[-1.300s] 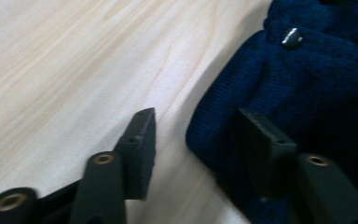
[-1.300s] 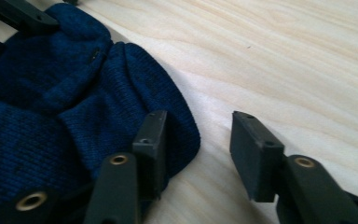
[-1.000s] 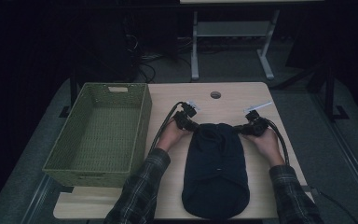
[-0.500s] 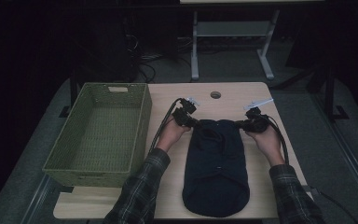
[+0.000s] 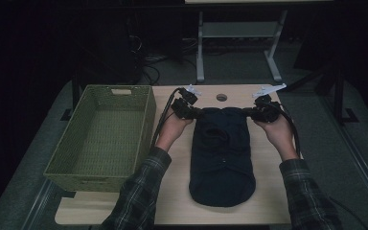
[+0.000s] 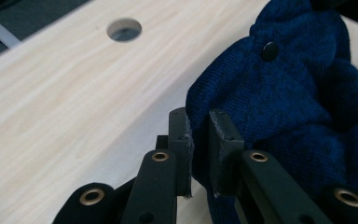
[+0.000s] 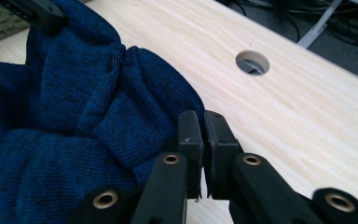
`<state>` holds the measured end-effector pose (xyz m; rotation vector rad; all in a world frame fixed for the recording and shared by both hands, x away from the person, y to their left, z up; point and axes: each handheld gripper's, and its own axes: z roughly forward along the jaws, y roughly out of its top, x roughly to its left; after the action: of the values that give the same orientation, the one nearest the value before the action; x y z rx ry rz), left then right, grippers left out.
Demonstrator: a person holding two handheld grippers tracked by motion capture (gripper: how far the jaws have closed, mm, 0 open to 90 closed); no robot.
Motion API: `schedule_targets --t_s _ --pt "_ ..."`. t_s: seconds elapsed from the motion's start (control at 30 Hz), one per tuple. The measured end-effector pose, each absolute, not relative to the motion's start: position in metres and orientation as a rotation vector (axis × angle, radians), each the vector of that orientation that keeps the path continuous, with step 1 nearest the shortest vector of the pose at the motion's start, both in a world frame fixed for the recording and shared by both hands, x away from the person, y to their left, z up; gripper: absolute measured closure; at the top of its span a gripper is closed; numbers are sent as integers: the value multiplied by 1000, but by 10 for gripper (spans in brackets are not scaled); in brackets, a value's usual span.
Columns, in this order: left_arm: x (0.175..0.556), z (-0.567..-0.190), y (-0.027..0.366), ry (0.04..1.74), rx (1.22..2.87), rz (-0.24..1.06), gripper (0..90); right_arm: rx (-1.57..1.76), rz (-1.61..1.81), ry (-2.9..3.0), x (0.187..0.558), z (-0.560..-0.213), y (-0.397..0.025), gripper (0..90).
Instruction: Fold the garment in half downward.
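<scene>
A dark blue knitted garment (image 5: 220,158) lies lengthwise on the wooden table (image 5: 268,191). My left gripper (image 5: 195,113) is shut on its far left corner. In the left gripper view the knit (image 6: 298,93), with a dark button (image 6: 270,50), is pinched between the jaws of my left gripper (image 6: 199,135). My right gripper (image 5: 250,114) holds the far right corner. In the right gripper view the fabric (image 7: 74,140) bunches to the left, and my right gripper (image 7: 202,135) has its jaws shut on the edge.
An empty green woven basket (image 5: 103,139) stands at the table's left side. A round cable hole (image 5: 221,97) sits in the table just beyond the garment. Cables trail from both grippers. Desk legs and dark floor lie behind the far edge.
Both grippers have moved toward the far edge of the table, dragging the garment away from the person. Its far end is now spread wider between them.
</scene>
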<state>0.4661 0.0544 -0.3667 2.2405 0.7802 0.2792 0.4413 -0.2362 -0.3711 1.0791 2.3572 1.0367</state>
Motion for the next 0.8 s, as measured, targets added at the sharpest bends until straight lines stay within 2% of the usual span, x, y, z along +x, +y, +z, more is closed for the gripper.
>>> schedule_targets --t_s 0.43,0.63,0.8 --pt "451 -329 67 761 2172 400 805 971 1058 2272 437 -325 -224 863" --pt "437 -341 72 760 2173 385 798 952 1096 2263 422 -336 -220 862" --pt "418 -353 76 740 2166 375 798 902 1109 2268 395 -351 -218 861"
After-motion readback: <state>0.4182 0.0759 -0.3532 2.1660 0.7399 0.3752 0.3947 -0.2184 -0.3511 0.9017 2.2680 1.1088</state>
